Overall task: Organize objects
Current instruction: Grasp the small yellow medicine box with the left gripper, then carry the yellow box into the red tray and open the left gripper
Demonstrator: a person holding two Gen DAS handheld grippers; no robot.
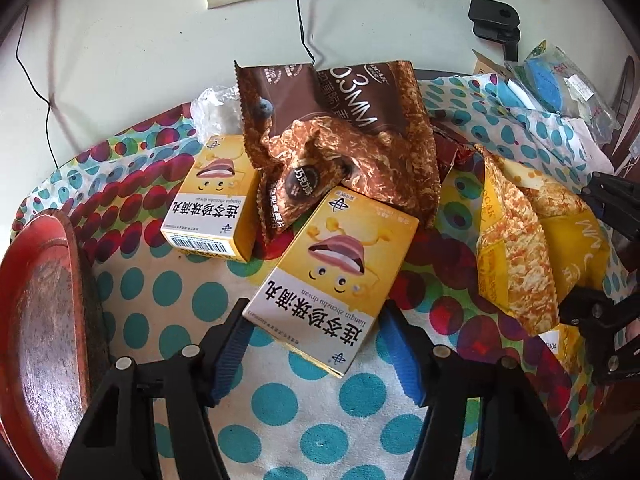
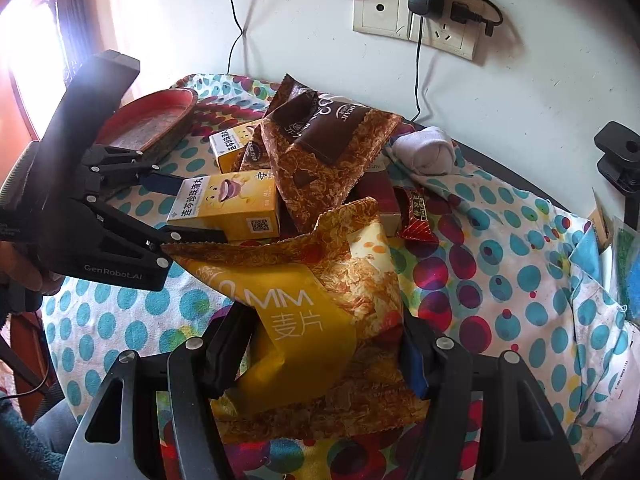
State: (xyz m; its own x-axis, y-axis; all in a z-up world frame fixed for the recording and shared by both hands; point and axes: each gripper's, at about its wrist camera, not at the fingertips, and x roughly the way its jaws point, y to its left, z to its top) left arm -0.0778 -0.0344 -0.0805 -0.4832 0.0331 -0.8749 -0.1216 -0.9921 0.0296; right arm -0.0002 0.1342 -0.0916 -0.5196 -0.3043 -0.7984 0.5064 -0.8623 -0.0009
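Now the left gripper (image 1: 314,346) has its fingers on either side of a yellow box (image 1: 324,280) lying on the tabletop (image 1: 304,420), pads at its edges; whether they press I cannot tell. Between the right gripper's (image 2: 326,354) fingers sits a yellow cereal bag (image 2: 316,320), pinched at both sides.

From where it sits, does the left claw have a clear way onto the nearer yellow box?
Probably yes. The left claw already straddles the nearer yellow box's near end, nothing lies across it, and only its far corner sits against the brown bag.
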